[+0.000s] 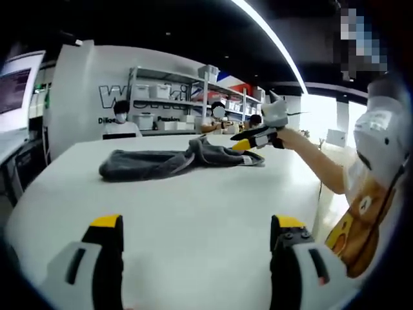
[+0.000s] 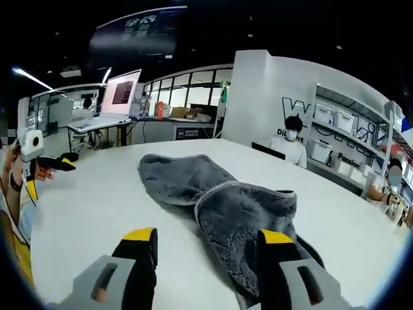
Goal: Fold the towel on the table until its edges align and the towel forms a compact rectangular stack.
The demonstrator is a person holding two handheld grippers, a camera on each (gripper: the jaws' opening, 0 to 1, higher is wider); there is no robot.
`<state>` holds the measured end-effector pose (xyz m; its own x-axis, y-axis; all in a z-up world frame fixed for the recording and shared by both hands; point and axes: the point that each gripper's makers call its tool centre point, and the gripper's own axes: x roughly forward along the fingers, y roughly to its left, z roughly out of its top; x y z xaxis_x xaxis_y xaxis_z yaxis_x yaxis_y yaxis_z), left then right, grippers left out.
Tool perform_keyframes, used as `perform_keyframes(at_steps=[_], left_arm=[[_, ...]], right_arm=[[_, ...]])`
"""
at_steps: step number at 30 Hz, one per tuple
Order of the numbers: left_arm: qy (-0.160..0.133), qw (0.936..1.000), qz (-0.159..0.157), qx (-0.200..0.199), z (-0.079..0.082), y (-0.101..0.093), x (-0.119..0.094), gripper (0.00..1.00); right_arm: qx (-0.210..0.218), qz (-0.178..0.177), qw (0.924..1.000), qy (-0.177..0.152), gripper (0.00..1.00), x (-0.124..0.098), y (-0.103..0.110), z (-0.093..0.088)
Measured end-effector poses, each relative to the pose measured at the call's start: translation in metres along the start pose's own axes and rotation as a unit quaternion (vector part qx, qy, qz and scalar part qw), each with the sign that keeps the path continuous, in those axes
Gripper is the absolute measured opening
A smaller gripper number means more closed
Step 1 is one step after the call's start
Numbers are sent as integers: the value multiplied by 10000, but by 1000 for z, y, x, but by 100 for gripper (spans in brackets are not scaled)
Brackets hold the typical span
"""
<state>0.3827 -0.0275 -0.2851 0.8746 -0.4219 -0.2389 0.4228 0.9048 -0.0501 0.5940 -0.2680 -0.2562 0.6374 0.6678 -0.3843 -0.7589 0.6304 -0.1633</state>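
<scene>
A grey towel (image 1: 174,161) lies crumpled in a long heap across the far half of the white table (image 1: 193,213). My left gripper (image 1: 197,226) is open above bare tabletop, well short of the towel. My right gripper (image 1: 248,140), held in a person's hand, hovers at the towel's right end. In the right gripper view that gripper (image 2: 210,239) is open, and the towel's (image 2: 219,200) near end lies under and between the jaws, not gripped. The left gripper (image 2: 46,173) shows at the far left over the table (image 2: 90,206).
A person in an apron (image 1: 361,219) stands at the table's right side. Other people (image 1: 121,119) sit beyond the far edge, in front of shelves with white bins (image 1: 193,97). A desk with a lit screen (image 2: 119,93) stands behind the table.
</scene>
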Motion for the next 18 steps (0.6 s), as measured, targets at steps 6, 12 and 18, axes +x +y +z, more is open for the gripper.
perform_keyframes(at_steps=[6, 12, 18], left_arm=[[-23, 10000, -44, 12, 1, -2, 1, 99], [-10, 10000, -40, 16, 1, 0, 2, 99], [111, 9998, 60, 139, 4, 10, -3, 99]], right_arm=[[-8, 107, 9999, 46, 59, 18, 3, 6], [-46, 211, 9996, 192, 57, 39, 7, 7], [19, 316, 9993, 222, 50, 61, 9, 14]])
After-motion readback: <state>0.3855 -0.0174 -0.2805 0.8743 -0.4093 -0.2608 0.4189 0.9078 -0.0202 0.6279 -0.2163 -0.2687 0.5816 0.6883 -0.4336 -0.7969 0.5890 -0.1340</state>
